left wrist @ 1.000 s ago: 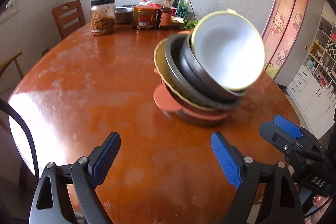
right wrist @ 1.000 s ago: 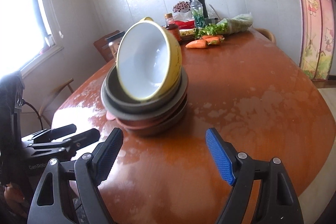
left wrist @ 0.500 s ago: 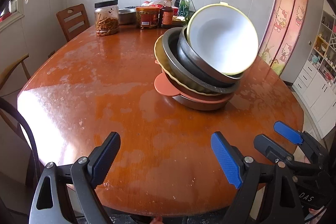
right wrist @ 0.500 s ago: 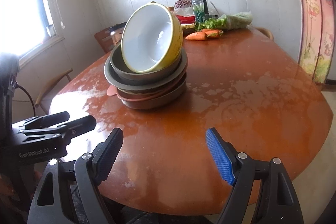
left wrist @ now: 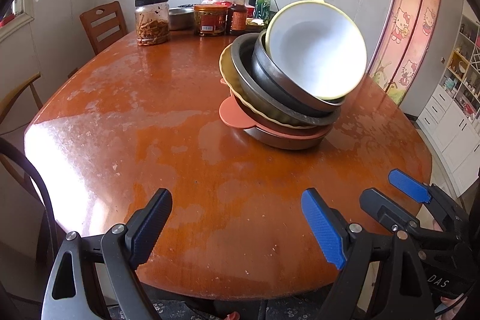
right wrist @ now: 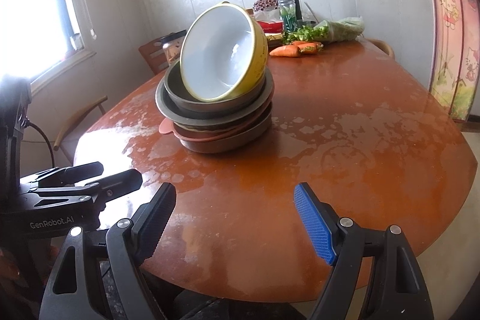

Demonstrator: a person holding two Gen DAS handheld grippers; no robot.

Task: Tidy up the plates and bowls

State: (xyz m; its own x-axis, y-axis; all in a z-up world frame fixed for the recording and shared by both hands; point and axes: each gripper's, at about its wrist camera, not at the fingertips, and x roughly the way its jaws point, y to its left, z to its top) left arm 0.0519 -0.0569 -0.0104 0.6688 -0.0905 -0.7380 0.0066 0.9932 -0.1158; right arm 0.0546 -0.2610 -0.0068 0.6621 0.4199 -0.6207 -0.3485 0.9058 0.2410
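Bench [left wrist: 126, 116]: round, glossy orange-brown wood, worn pale in patches.
Stack [left wrist: 282, 122]: plates and bowls piled near the bench's middle, well beyond both claws.
Stack base: a brown dish [left wrist: 285, 141] under a terracotta plate [left wrist: 234, 116] with a tab handle.
Stack middle: a cream plate [left wrist: 228, 71], then two dark grey bowls [left wrist: 264, 71].
Yellow bowl [left wrist: 318, 50]: on top, tilted steeply, white inside facing the cameras.
Left claw [left wrist: 237, 225]: released, jaws wide apart, nothing between them, over the near edge.
Right claw [right wrist: 235, 222]: released, jaws apart and empty, just right of the left one.
Far edge: jars [left wrist: 151, 20], bottles [left wrist: 264, 2], carrots [right wrist: 285, 51] and greens [right wrist: 336, 30].
Chairs [left wrist: 103, 24]: wooden, at the left side.
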